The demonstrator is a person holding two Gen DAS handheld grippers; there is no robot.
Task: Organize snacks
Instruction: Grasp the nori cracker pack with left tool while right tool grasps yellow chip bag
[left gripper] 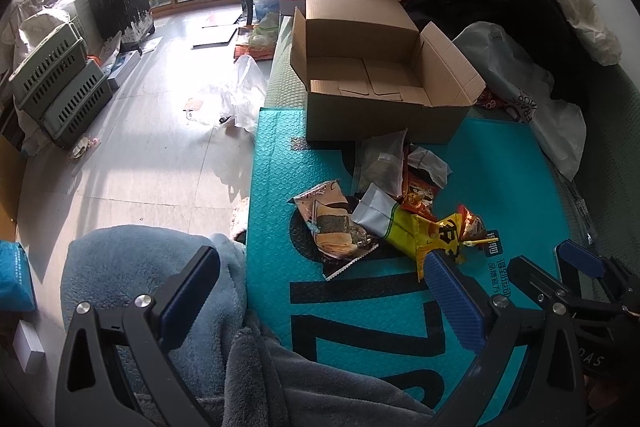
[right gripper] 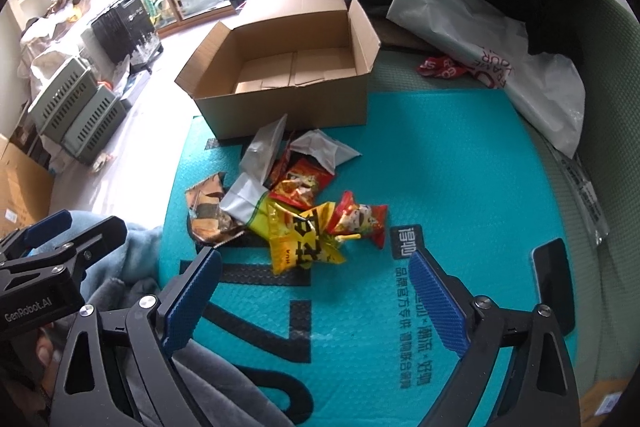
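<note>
Snacks [right gripper: 296, 211] lie heaped on the teal mat [right gripper: 460, 167] before the seemingly empty box [right gripper: 280, 67]; with both grippers [left gripper: 320, 291] [right gripper: 316, 291] spread and holding nothing, pinch one packet's edge first.

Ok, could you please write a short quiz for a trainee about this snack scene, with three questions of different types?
1. True or false: the cardboard box already holds snacks.
2. The yellow packet lies: A) inside the box, B) on the teal mat, C) on the floor.
3. Fill in: both the left gripper and the right gripper are ____.

Key: 1 false, it holds no snacks. 2 B. 3 open, holding nothing.
</note>
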